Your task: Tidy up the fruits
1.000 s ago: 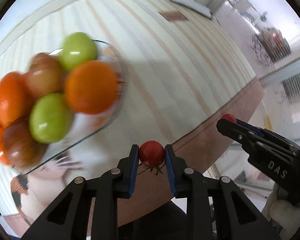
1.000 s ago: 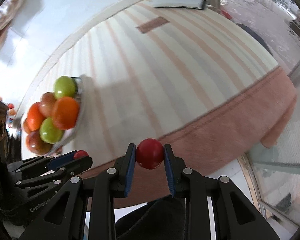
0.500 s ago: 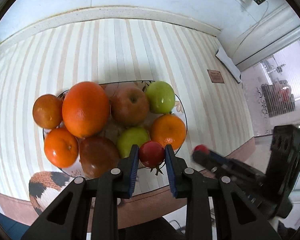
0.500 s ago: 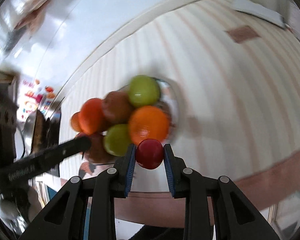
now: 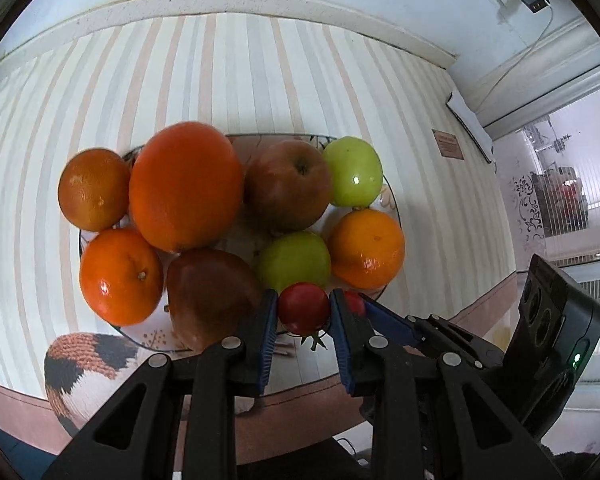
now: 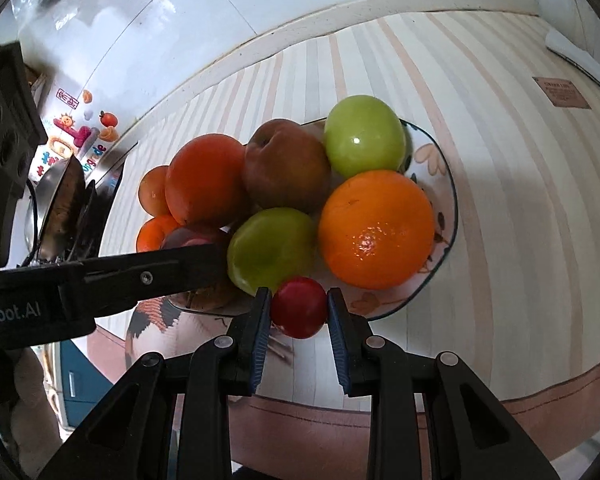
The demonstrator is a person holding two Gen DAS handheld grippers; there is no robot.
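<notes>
Writing: "Robot.AI" on left gripper (image 5: pixel 304 322), start cut off.
Left jaws: clamped on cherry tomato (image 5: pixel 303 309) at fruit plate (image 6: pixel 452 208) near rim.
Right gripper (image 6: pixel 298 316): jaws clamped on second cherry tomato (image 6: pixel 298 307), same rim.
Hidden: brown tag (image 6: pixel 561 93) on worktop (image 6: pixel 480 128), print unreadable.

Piled fruit (image 5: pixel 186 184) crowds the plate (image 6: pixel 446 176); only its near rim looks free, perhaps, while striped tablecloth (image 5: pixel 228 76) lies open behind.
</notes>
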